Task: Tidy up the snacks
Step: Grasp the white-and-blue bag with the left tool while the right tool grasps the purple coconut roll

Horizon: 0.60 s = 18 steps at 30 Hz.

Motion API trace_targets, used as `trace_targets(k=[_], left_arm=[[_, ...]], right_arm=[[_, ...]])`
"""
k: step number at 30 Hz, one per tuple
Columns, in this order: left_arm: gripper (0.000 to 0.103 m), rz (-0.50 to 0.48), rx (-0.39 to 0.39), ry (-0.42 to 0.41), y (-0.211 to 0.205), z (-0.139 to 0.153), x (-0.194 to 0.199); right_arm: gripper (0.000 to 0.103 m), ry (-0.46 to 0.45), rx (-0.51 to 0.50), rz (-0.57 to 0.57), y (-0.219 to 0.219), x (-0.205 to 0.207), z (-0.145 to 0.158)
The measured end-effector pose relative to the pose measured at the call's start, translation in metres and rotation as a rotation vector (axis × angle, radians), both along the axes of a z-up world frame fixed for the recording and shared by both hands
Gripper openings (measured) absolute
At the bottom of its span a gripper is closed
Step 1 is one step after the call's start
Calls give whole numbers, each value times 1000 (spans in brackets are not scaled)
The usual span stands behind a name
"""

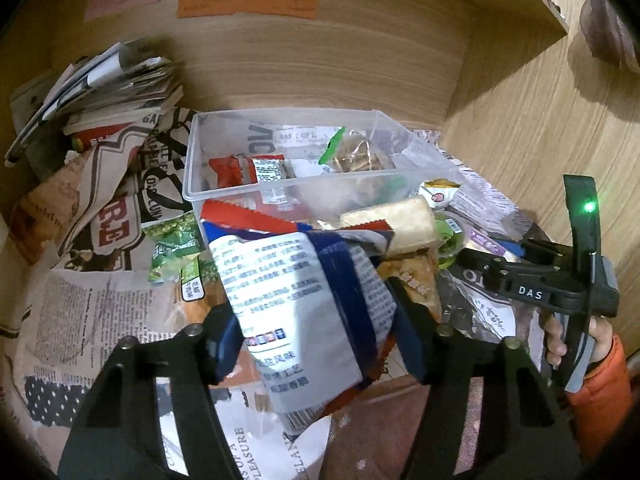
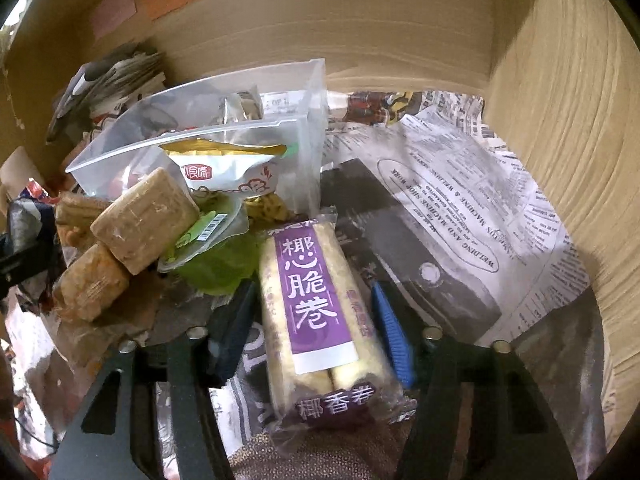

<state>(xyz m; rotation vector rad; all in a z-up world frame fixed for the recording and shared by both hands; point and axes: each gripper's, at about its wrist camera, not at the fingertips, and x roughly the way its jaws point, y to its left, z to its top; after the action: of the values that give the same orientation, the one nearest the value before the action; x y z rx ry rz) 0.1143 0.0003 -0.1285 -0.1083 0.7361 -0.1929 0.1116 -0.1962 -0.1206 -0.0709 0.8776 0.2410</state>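
Note:
My left gripper [image 1: 316, 344] is shut on a blue and white snack packet [image 1: 288, 288] with printed text, its pads pressing both sides. Behind it stands a clear plastic box [image 1: 280, 114] holding a red packet [image 1: 244, 170] and other snacks. My right gripper [image 2: 316, 320] is shut on a clear packet of rolls with a purple label [image 2: 312, 280], which lies lengthwise between the blue pads [image 2: 390, 332] on newspaper. The clear box [image 2: 180, 140] is to its upper left. In the left wrist view, the right gripper's black body [image 1: 532, 280] shows at the right, held by a hand in an orange sleeve [image 1: 596, 380].
Loose snacks crowd the box's front: tan wrapped blocks [image 2: 144, 220], a green cup [image 2: 208, 240], a green pea packet [image 1: 176, 240]. Newspaper [image 2: 440, 200] lines the shelf floor. A stack of papers [image 1: 112, 88] sits back left. Wooden walls [image 2: 560, 140] close the back and right.

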Motion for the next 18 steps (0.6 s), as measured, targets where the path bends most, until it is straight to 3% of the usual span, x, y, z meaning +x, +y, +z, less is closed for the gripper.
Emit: trace_targets(k=[8, 18], left_arm=[[58, -1, 2, -19, 2, 9, -5], [58, 15, -9, -101, 13, 45, -7]], right_arm=[[43, -51, 2, -41, -5, -7, 12], [43, -177, 57, -53, -8, -19, 55]])
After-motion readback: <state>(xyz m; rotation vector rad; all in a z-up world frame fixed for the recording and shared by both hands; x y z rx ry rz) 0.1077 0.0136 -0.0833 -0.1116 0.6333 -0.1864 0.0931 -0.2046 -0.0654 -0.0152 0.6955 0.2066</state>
